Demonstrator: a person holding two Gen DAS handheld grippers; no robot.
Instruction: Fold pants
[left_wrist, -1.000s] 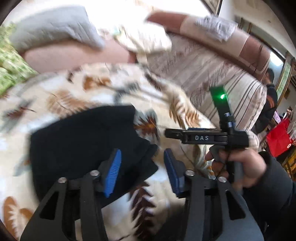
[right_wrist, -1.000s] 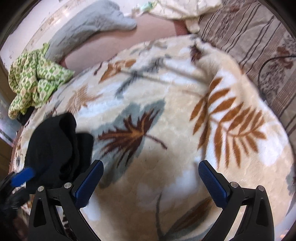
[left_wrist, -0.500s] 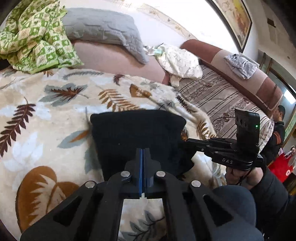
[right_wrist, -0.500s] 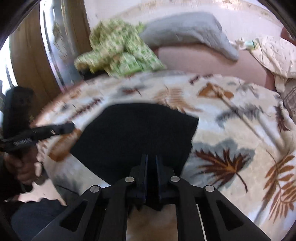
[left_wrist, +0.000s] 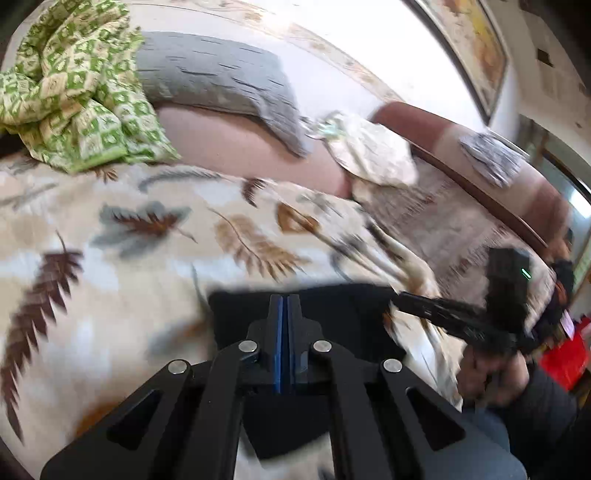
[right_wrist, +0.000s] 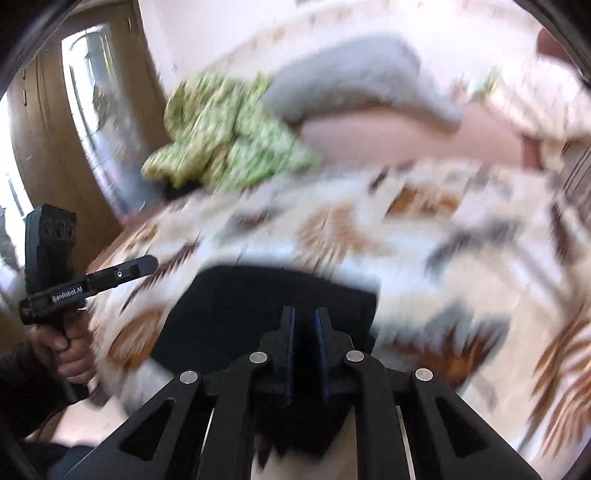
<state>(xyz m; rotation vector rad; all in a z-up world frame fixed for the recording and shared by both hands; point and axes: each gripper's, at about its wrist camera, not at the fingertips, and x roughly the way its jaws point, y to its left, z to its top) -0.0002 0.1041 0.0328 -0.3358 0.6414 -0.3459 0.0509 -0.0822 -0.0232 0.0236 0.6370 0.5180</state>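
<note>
- My left tool (left_wrist: 283, 306) has gone from half spread a second ago to fully clenched, its blue pads pressed flat together. The near edge of the black pants (left_wrist: 332, 314) runs under its tip, but I cannot tell whether any cloth is caught between the pads.
- My right tool (right_wrist: 303, 321) snapped from wide apart to nearly closed and is now opening again slightly; a narrow gap shows between its pads, over the near hem of the pants (right_wrist: 258, 310).
- The pants, a loose heap a second ago, now lie as a flat dark rectangle on the near part of the leaf-print blanket (left_wrist: 129, 258).
- I judge both near corners are being taken for the next fold, away from me.
- Far off: green patterned cloth (left_wrist: 74, 92) and grey pillow (left_wrist: 221, 81), well clear.
</note>
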